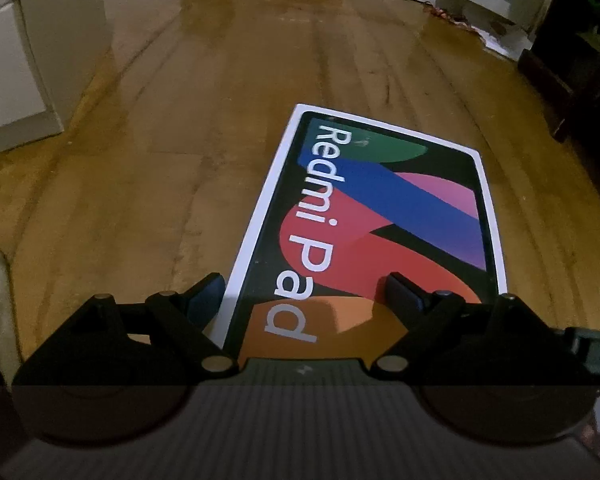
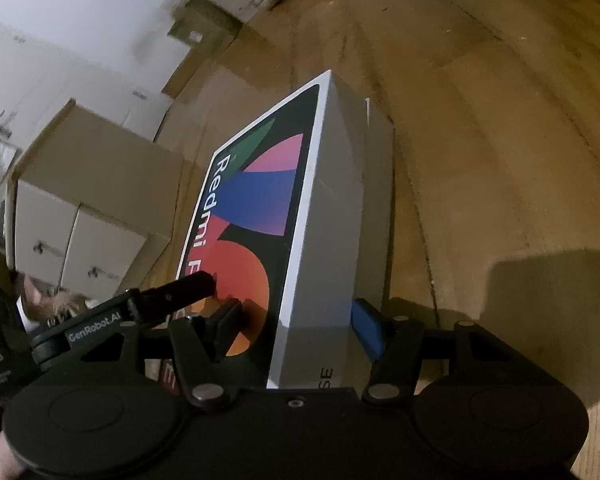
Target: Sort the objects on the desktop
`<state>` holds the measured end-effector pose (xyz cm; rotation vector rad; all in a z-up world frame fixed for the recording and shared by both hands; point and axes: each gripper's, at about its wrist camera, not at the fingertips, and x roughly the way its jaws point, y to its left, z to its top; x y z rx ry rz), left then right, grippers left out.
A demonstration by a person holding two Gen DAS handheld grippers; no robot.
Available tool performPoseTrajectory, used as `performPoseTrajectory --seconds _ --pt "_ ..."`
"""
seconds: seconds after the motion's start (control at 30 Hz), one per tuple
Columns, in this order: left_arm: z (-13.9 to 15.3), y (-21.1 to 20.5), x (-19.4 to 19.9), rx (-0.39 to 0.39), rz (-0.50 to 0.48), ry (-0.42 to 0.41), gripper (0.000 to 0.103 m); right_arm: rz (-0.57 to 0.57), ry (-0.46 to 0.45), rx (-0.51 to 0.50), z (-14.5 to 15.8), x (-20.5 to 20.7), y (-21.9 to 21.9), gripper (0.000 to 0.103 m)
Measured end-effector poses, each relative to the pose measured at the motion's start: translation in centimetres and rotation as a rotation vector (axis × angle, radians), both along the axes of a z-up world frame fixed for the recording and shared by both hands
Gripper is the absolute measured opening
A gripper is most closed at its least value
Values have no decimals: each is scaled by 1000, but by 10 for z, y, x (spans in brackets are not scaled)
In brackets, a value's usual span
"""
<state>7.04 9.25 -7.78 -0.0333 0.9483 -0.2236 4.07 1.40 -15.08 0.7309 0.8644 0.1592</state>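
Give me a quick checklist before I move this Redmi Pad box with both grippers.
1. Redmi Pad box lying on the wooden surface, printed face up: ok.
2. Left gripper open: ok. One finger is past the box's left edge, the other is over its face.
3. Right gripper straddling the box's thickness: ok. The black finger is on the printed face and the blue pad is on the far side.
4. Right pads pressing firmly: cannot tell.
5. Lid fully seated on base: cannot tell. A second edge shows behind the lid's side in the right wrist view.
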Motion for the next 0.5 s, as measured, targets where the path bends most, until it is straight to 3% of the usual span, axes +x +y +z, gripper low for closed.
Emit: performPoseTrajectory --seconds 0.5 --pt "-3 -12 7 18 36 -49 88 10 -33 -9 -4 -4 -4 68"
